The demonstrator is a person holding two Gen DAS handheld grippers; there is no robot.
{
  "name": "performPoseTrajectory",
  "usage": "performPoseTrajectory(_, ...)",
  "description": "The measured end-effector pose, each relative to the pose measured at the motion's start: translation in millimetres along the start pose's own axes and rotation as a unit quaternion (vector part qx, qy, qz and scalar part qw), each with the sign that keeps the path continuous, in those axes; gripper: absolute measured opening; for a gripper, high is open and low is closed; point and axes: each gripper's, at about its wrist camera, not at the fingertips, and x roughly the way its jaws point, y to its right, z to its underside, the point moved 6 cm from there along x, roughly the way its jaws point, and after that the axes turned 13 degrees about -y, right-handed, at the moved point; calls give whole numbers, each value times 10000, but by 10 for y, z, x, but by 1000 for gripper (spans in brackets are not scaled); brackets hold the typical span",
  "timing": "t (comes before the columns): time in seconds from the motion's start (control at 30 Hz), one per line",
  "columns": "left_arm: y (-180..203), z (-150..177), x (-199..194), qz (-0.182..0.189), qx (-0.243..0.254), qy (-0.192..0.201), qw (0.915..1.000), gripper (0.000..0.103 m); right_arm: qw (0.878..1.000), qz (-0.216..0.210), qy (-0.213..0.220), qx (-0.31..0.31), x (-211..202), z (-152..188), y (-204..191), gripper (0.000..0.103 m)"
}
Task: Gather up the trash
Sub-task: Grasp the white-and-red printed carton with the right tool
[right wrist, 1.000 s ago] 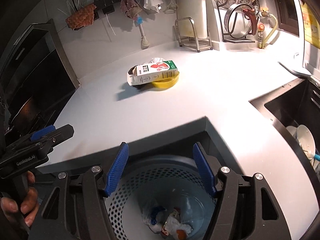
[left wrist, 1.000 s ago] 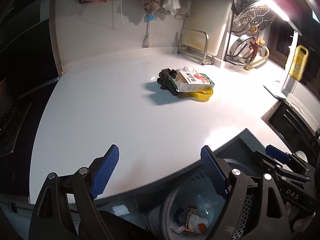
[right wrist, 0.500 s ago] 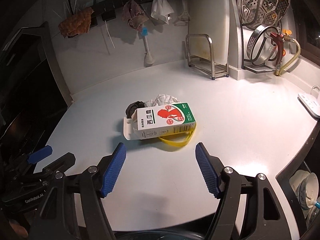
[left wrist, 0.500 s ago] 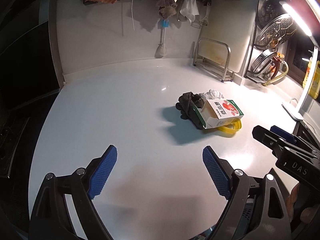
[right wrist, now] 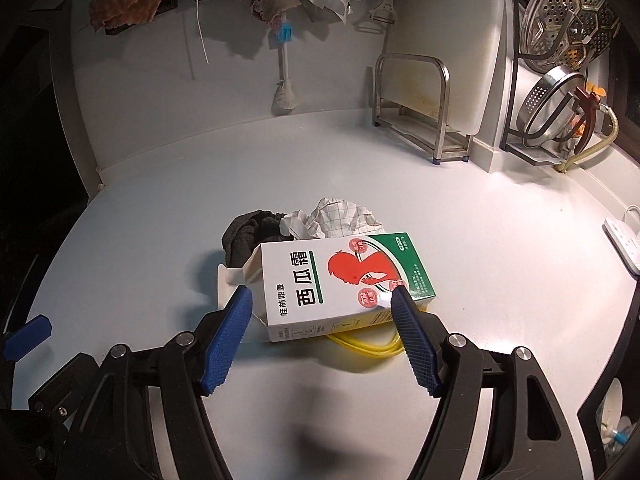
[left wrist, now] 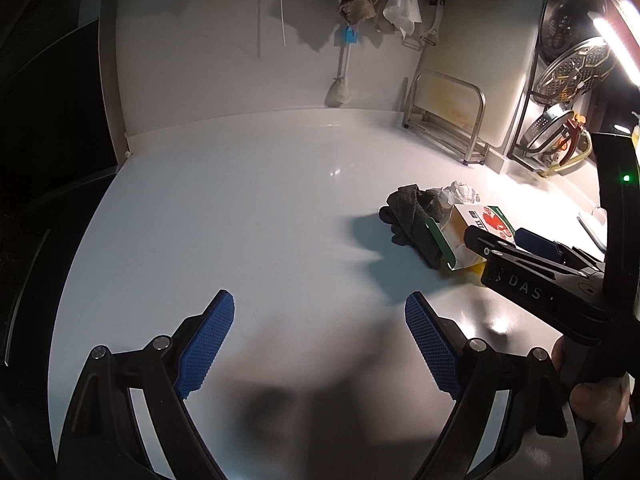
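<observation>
Left wrist view: the left gripper [left wrist: 319,322] sits released, jaws wide with only bare white countertop [left wrist: 240,216] between the blue pads. The trash pile is off to the far right: a dark rag [left wrist: 412,210], a crumpled paper [left wrist: 462,193] and the opened carton [left wrist: 476,228]. The right gripper [left wrist: 506,240] pokes in from the right, partly covering the carton.

Right wrist view: the right gripper [right wrist: 322,312] is also released, jaws spread either side of the carton [right wrist: 340,280] without pressing it. The carton lies on its side over a yellow band [right wrist: 372,346], with the dark rag [right wrist: 252,234] and checked crumpled paper [right wrist: 340,218] just behind it.
</observation>
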Motion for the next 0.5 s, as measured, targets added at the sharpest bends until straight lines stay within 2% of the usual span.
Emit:
performPoseTrajectory(0.27, -29, -3, 26, 96, -59, -17, 9999, 86, 9986, 527, -22, -92, 119, -71, -59, 69)
performPoseTrajectory(0.5, -6, 9, 24, 145, -45, -37, 9999, 86, 9985, 546, -24, -10, 129, -72, -14, 68)
